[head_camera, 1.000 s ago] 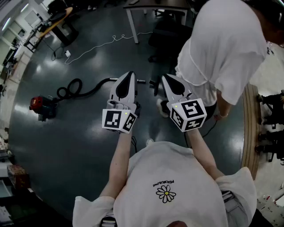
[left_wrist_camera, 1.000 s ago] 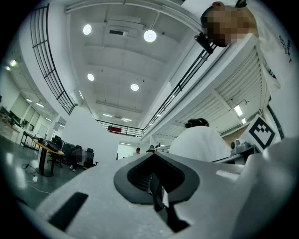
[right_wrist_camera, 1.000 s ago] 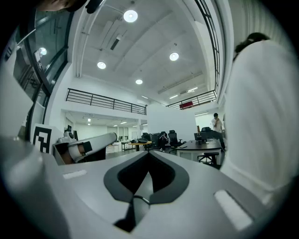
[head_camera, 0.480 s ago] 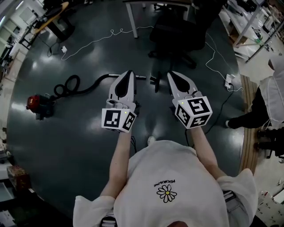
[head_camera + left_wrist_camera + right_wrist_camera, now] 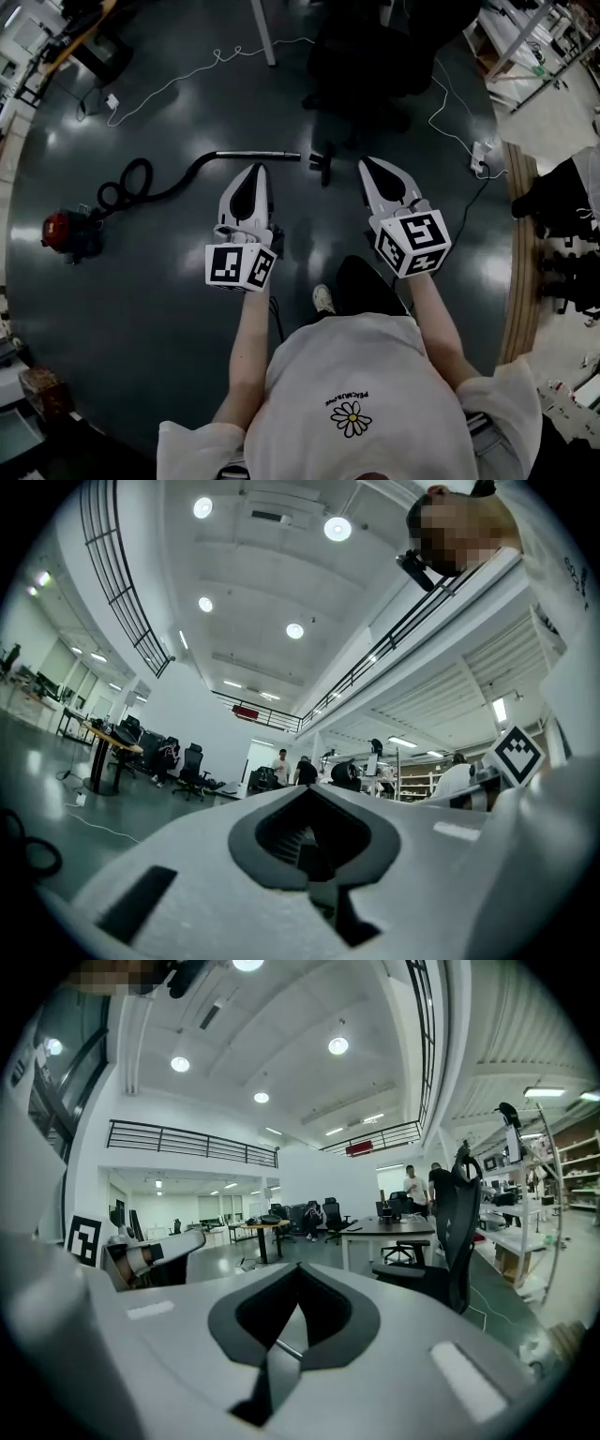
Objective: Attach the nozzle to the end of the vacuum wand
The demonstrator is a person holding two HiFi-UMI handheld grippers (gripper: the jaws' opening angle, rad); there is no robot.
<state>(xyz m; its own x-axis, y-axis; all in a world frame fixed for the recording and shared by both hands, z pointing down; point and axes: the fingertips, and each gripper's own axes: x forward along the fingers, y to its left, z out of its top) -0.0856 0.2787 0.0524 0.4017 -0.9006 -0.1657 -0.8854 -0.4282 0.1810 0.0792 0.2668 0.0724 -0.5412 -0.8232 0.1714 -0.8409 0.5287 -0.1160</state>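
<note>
Task things lie on the dark floor [image 5: 169, 291], no tabletop involved. Vacuum wand [image 5: 261, 154] lies flat, a thin pale tube; its free end faces the nozzle [image 5: 323, 165], a small dark piece just beyond that end, apart from it by a short gap. From the wand's other end the black hose [image 5: 155, 183] curls off to the red vacuum body [image 5: 61, 232], well away. Left tongs [image 5: 256, 171] hover just short of the wand's middle, above it and not touching; both gripper views show the jaws clenched together with nothing between them. Right tongs [image 5: 367, 165] likewise closed and empty, on the far side of the nozzle from the wand's free end. Handling, as judged: the wand looks rigid and light, but round and smooth, so it may roll or slip in the pads, and the hose will drag on it. Take it a little back from the free end, across the tube, to keep the tip steady and unobstructed. The nozzle looks like stiff, light plastic, not fragile. Grip its body or the wide part and leave the socket clear. Its socket's facing is too small to make out. Both tongs must open first.
</note>
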